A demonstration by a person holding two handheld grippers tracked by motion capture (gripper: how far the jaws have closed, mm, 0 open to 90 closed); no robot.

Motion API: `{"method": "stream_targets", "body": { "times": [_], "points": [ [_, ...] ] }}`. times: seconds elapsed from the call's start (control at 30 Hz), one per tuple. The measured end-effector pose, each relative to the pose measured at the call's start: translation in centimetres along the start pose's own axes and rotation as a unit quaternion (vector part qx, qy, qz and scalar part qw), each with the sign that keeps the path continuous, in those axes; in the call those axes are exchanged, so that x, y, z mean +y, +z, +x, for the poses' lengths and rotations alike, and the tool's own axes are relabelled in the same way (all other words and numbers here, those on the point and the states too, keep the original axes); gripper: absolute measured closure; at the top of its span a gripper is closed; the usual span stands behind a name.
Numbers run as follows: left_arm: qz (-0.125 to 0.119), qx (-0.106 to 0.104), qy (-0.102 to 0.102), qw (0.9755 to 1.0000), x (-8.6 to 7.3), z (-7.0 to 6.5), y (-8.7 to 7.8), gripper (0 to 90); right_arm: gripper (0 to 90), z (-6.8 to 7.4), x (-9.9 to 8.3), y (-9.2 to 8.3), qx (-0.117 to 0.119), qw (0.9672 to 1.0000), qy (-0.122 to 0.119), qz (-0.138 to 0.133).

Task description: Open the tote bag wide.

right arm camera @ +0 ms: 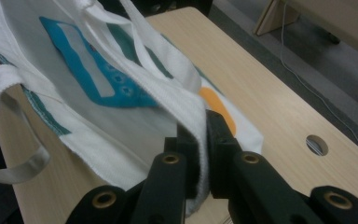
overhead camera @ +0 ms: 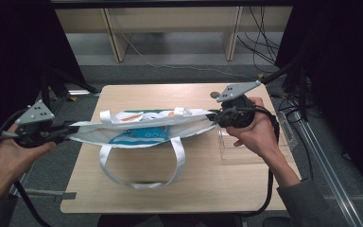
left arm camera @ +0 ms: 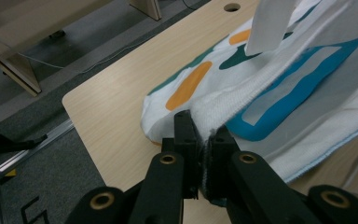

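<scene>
We hold the white tote bag (overhead camera: 142,128) by its two ends above the table (overhead camera: 203,189), left gripper (left arm camera: 204,140) and right gripper (right arm camera: 203,130) each clamped on the top hem, likely to stretch its mouth flat

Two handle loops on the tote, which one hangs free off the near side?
The long white handle loop drooping toward the person and resting on the table. The other handle lies bunched on top of the tote bag, along the lifted edge.
</scene>
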State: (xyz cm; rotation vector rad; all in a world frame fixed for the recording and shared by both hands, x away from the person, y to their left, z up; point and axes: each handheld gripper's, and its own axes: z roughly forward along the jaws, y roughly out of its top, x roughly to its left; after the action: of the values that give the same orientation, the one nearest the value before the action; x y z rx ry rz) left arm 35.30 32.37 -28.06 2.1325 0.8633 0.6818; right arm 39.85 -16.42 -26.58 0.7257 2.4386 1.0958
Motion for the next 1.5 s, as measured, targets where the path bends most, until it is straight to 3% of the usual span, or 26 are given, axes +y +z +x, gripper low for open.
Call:
{"method": "stream_targets", "body": {
  "times": [0.07,0.1,0.17,0.2,0.23,0.3,0.37,0.4,0.5,0.6,0.67,0.77,0.8,0.9,0.93,1.03,1.13,1.2,1.37,1.4,1.47,1.5],
  "points": [
    [0.0,0.001,0.002,1.0,0.4,0.2,-0.2,85.9,86.5,-0.5,0.8,-0.4,0.005,0.9999,-0.009,-0.005],
    [-0.013,0.004,-0.008,0.9999,0.9,0.2,-0.3,85.9,86.5,-0.5,0.8,-0.4,0.005,0.9999,-0.009,-0.005],
    [0.0,0.008,0.013,0.9999,1.8,0.7,-0.8,86.0,86.6,-0.9,1.5,-0.9,0.002,0.9999,-0.006,-0.008],
    [-0.007,0.008,0.01,0.9999,2.2,0.9,-0.9,86.0,86.6,-1.0,1.9,-1.1,-0.001,0.9999,-0.003,-0.01],
    [-0.02,0.01,-0.006,0.9997,2.5,0.8,-0.9,86.0,86.6,-1.1,2.3,-1.4,0.002,1.0,-0.002,-0.006],
    [-0.006,0.011,0.02,0.9997,3.3,1.4,-1.4,86.1,86.6,-1.3,2.9,-1.8,0.003,1.0,-0.004,-0.009],
    [-0.015,0.01,0.009,0.9998,4.0,1.5,-1.5,86.1,86.7,-1.7,3.4,-2.2,-0.001,0.9998,-0.014,-0.013],
    [-0.004,0.006,0.019,0.9998,4.3,1.8,-1.8,86.2,86.7,-1.7,3.7,-2.4,-0.003,0.9999,-0.007,-0.011],
    [-0.006,-0.008,0.018,0.9998,5.1,2.1,-2.3,86.2,86.8,-2.1,4.3,-2.9,0.001,0.9999,-0.01,-0.01],
    [-0.008,-0.005,0.016,0.9998,5.8,2.4,-2.6,86.3,86.8,-2.2,4.6,-3.3,0.01,0.9999,-0.001,-0.012],
    [-0.009,-0.006,0.011,0.9999,6.0,2.5,-2.7,86.3,86.9,-2.3,4.8,-3.4,0.008,0.9998,-0.015,-0.008],
    [-0.015,-0.026,-0.007,0.9995,5.8,2.4,-2.1,86.1,86.9,-2.6,4.5,-3.1,0.014,0.9999,-0.004,-0.001],
    [-0.014,-0.024,-0.01,0.9996,5.6,2.5,-1.9,86.0,86.9,-2.8,4.3,-2.7,0.008,0.9999,-0.009,-0.003],
    [-0.015,-0.025,-0.02,0.9994,5.3,2.8,-1.0,85.8,86.9,-3.0,3.8,-2.1,0.013,0.9999,0.006,0.003],
    [-0.005,-0.024,-0.015,0.9996,5.3,3.0,-0.8,85.7,86.9,-3.0,3.7,-1.8,0.006,1.0,0.001,-0.003],
    [0.0,-0.023,-0.023,0.9995,5.0,2.9,0.1,85.7,86.8,-3.0,3.4,-1.1,0.004,0.9999,0.005,0.016],
    [-0.002,-0.034,-0.033,0.9989,4.5,3.0,0.8,85.6,86.8,-3.1,3.0,-0.4,-0.003,0.9999,0.006,0.015],
    [0.007,-0.024,-0.039,0.9989,4.2,2.7,1.0,85.6,86.8,-3.2,2.8,0.0,0.0,0.9997,0.009,0.025],
    [0.015,-0.026,-0.044,0.9986,3.3,2.7,2.0,85.5,86.8,-3.3,2.0,1.6,-0.005,0.9995,0.004,0.032],
    [0.025,-0.024,-0.035,0.9988,3.1,2.9,2.1,85.5,86.8,-3.4,1.9,1.8,-0.002,0.9994,0.002,0.035],
    [0.019,-0.023,-0.045,0.9985,2.7,2.7,2.8,85.6,86.8,-3.5,1.6,2.6,-0.009,0.9993,0.0,0.035],
    [0.032,-0.026,-0.034,0.9986,2.6,2.8,2.9,85.6,86.8,-3.5,1.6,2.6,-0.009,0.9993,0.0,0.035]
  ]
}}
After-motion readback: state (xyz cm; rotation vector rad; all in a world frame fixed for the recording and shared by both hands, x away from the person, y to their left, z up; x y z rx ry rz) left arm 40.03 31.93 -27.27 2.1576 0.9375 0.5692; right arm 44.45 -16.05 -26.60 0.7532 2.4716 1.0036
